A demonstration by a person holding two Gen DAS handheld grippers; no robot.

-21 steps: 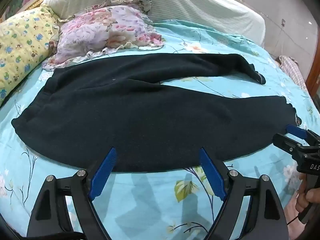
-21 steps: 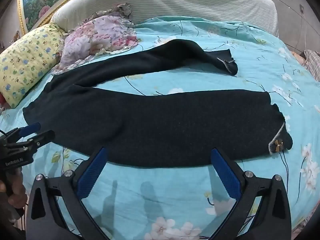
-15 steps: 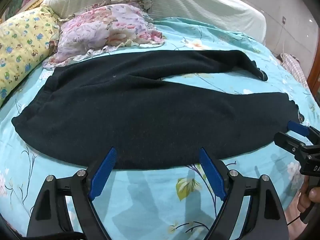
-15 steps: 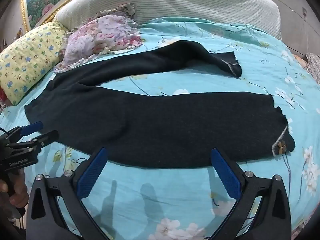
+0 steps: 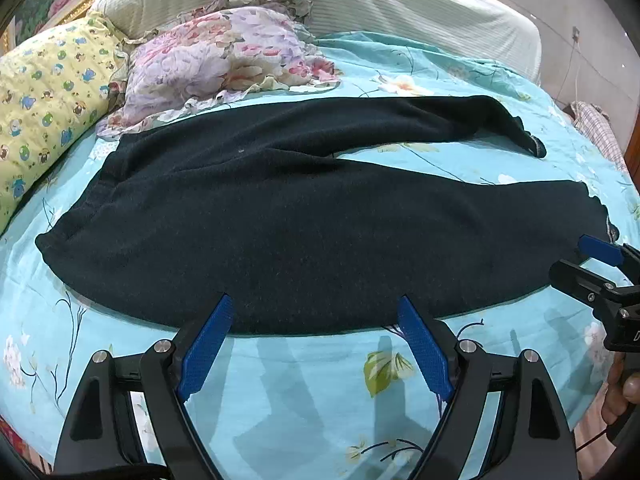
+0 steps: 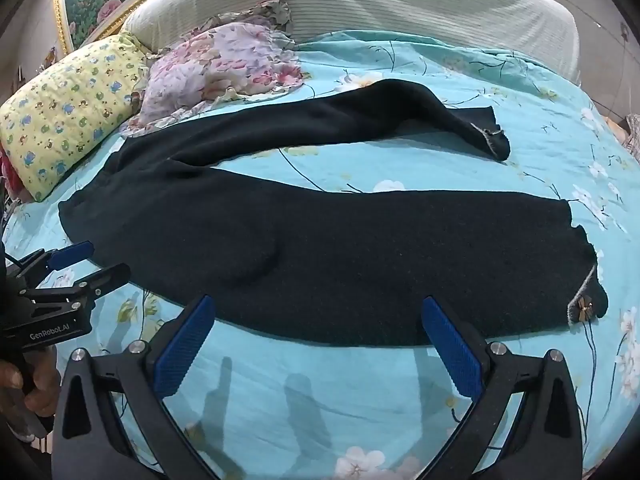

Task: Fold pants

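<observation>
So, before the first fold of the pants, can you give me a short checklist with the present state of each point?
1. Left gripper open, holding nothing: ok.
2. Right gripper open, holding nothing: ok.
3. Pants spread out on the bed sheet, legs apart: ok.
4. Far leg flat: not ok, its cuff end is bunched.
5. Floral pillow off the pants: cannot tell, its frill meets the waist.

Black pants lie flat (legs splayed apart).

Black pants on turquoise floral bedsheet; yellow cartoon-print pillow; blue-padded claws.
</observation>
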